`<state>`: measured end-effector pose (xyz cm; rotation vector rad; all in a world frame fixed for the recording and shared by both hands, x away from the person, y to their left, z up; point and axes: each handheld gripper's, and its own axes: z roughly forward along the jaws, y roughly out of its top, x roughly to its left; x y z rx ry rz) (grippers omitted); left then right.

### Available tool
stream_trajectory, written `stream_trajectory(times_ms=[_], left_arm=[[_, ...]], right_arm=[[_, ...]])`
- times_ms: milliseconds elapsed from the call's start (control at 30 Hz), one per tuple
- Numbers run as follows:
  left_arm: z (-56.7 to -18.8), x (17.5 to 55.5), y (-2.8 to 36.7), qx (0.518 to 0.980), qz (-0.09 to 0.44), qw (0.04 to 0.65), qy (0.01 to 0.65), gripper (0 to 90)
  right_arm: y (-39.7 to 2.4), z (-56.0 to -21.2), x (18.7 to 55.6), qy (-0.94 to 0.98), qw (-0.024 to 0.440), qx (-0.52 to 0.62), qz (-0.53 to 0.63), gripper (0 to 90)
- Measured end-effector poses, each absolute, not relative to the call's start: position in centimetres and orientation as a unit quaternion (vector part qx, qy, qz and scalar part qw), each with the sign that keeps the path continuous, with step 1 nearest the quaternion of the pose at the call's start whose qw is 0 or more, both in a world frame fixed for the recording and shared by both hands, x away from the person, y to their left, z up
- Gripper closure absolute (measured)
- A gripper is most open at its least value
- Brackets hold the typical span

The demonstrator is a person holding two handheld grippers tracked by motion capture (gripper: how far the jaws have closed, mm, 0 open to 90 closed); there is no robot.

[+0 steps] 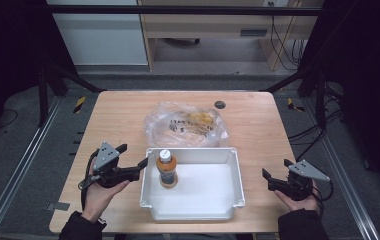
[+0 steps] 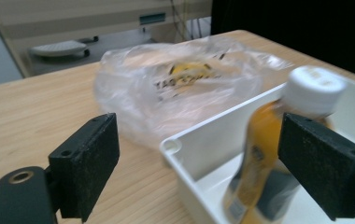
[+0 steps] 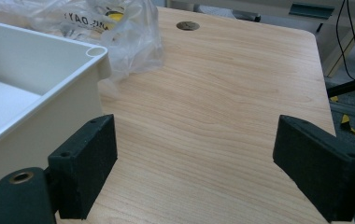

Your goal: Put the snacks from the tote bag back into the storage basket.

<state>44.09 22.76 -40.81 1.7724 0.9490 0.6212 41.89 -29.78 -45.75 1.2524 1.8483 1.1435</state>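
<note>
Black foam-faced jaws of the left gripper (image 1: 132, 156) stood spread wide with nothing pinched, one jaw over the bare table (image 1: 118, 107), the other at the tray's near-left wall.

Item: bottle (image 1: 167, 169), white cap, amber contents, dark label band. Location: inside the white tray (image 1: 234, 172), against its left side, standing on the tray floor. Orientation: upright, long axis vertical, cap pointing up; in the left gripper view it appeared slightly tilted and blurred, its right side behind one jaw, not pressed by it.

Step, as judged: placing of the bottle in the tray looked complete, the release done, the left gripper just beside the tray wall.

Next move, as judged: the left gripper needed to back clear of the tray rim without knocking the bottle over.

Right gripper (image 1: 275, 176): jaws likewise spread and empty, resting at the table's right edge, well apart from the tray.

Further out: clear plastic bag (image 1: 185, 124) with yellow contents, lying behind the tray and touching its far wall. Contents not identifiable.
</note>
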Motion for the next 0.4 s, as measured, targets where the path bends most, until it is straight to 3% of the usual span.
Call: stream_trajectory(times_ms=[400], left_arm=[[-45.3,45.3,25.5,0.750,0.265,0.426,0.431,14.7]], right_arm=[[-29.7,-46.1,42.0,0.705,0.308,0.483,0.418,14.9]])
